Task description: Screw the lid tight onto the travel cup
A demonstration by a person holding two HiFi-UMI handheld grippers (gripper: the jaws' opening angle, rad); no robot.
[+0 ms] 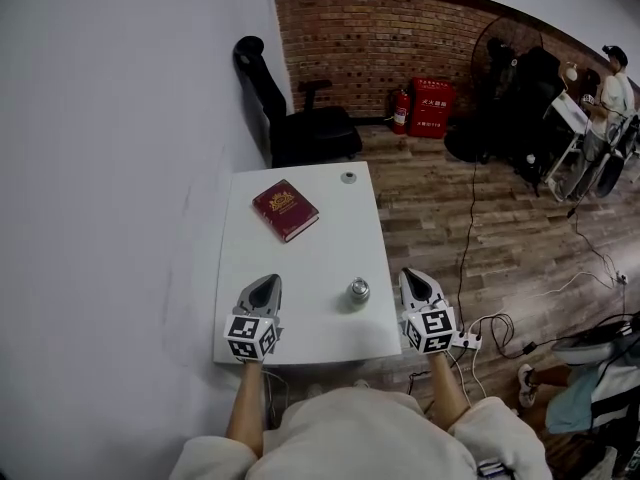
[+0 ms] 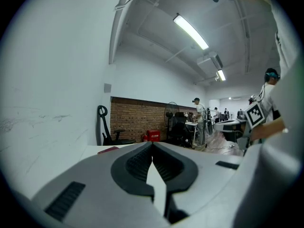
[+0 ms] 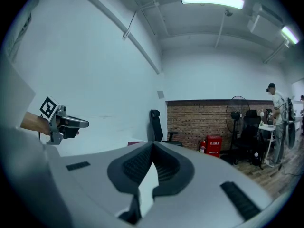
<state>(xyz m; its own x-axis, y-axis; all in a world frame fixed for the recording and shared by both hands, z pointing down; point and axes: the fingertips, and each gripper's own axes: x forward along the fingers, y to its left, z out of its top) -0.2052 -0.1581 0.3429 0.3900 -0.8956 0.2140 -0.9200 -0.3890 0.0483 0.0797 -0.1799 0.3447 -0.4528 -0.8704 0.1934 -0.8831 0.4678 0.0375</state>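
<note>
I count one white desk (image 1: 300, 268). On it I see one red book (image 1: 285, 209), one shiny travel cup (image 1: 358, 291) and one small round lid (image 1: 348, 177). I hold two grippers: one left gripper (image 1: 267, 282) and one right gripper (image 1: 414, 277). Past the desk I see one black chair (image 1: 300, 123), one big fan (image 1: 492, 83), one fire extinguisher (image 1: 401, 111) and one red box (image 1: 434, 107).

Table (image 1: 300, 268): left side against the wall.
On it:
- book (image 1: 285, 209), far left part
- small round piece (image 1: 348, 177), at the far edge, right of centre
- cup (image 1: 358, 291), near the front edge, right of centre

Left gripper (image 1: 266, 282) is over the front left corner and right gripper (image 1: 416, 275) is over the front right edge. The cup is between them, nearer the right one.
Chair (image 1: 300, 118) is behind the table, with a fire extinguisher (image 1: 401, 111) to its right by the back wall.
</note>
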